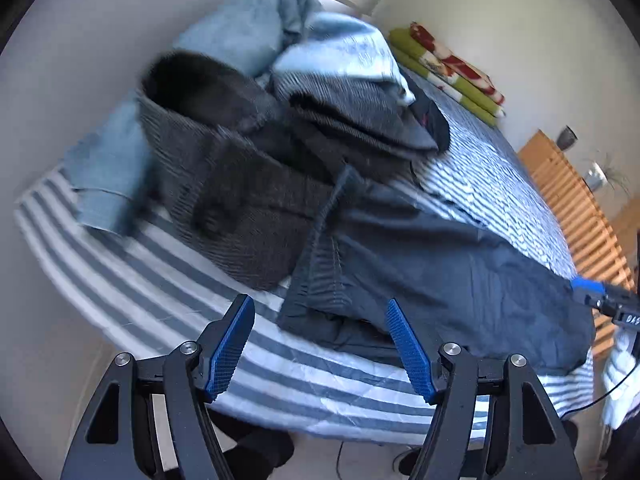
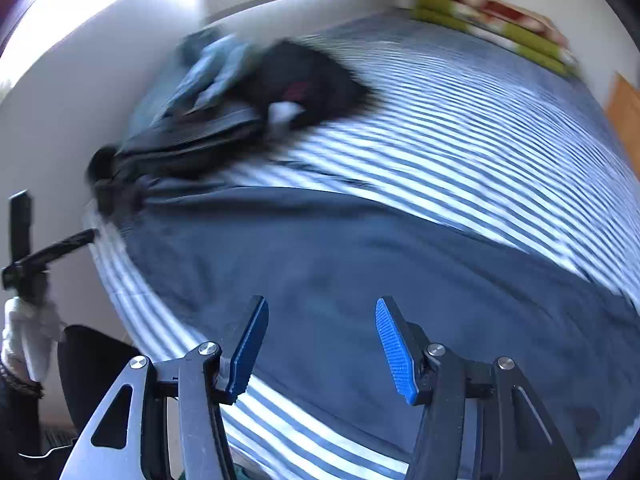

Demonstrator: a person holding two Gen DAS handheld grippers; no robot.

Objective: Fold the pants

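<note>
— Striped bedding (image 1: 132, 280) in grey and white covers the bed, with a wall behind. What sits on it, from the left?

— A heap of clothes (image 1: 224, 148), light blue and dark grey, near the left end. Beside it lie the dark navy pants (image 1: 440, 264), spread flat along the front edge.

— Which way do they run?

— Lengthwise along that edge, the gathered waistband (image 1: 320, 248) at the left by the heap, the legs stretching right.

— And the tools?

— The left gripper (image 1: 320, 344) hovers over the bed's edge just short of the waistband, jaws apart, nothing between them. The right gripper (image 2: 320, 344) tilts down above the legs, jaws also parted and empty; that view is blurred.
</note>
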